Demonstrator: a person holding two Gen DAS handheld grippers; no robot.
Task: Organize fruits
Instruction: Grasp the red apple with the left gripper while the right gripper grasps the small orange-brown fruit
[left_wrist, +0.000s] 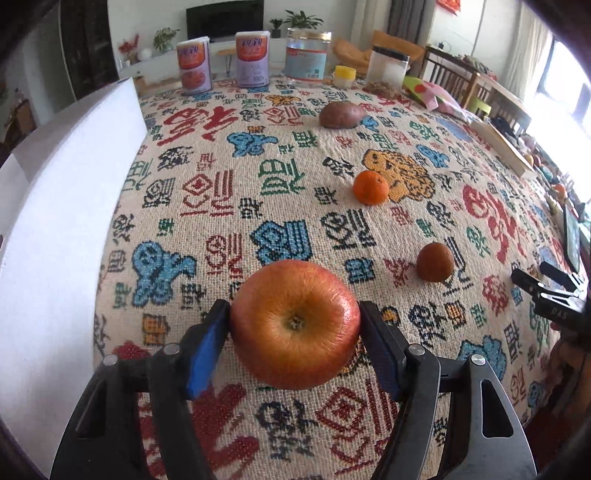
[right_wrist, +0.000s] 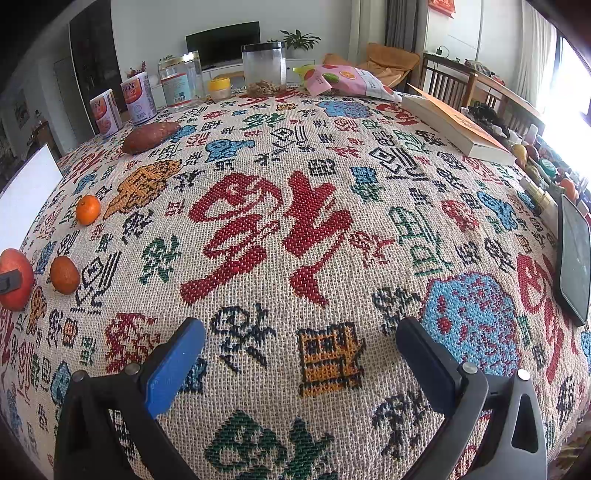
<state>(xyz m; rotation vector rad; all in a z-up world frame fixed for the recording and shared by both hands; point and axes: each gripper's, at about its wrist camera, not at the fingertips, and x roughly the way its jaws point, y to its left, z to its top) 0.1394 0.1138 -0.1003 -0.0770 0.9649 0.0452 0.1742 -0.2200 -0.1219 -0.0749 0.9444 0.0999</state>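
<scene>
Apple gripped, sorting barely begun

Left tongs (left_wrist: 295, 325) clamp the apple (left_wrist: 294, 325); right tongs (right_wrist: 299, 354) gape empty; beyond the left tongs, orange (left_wrist: 370, 187), brown fruit (left_wrist: 436, 263) and sweet potato (left_wrist: 341, 115) wait.

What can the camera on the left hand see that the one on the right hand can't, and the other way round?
Only the left wrist view shows the left hand-held gripper closed on the apple's sides, and the white box fills its left side. Only the right wrist view shows the open, empty right hand-held gripper, the book and the snack bag. Both show the apple, orange, darker small fruit, sweet potato and patterned tablecloth.
</scene>
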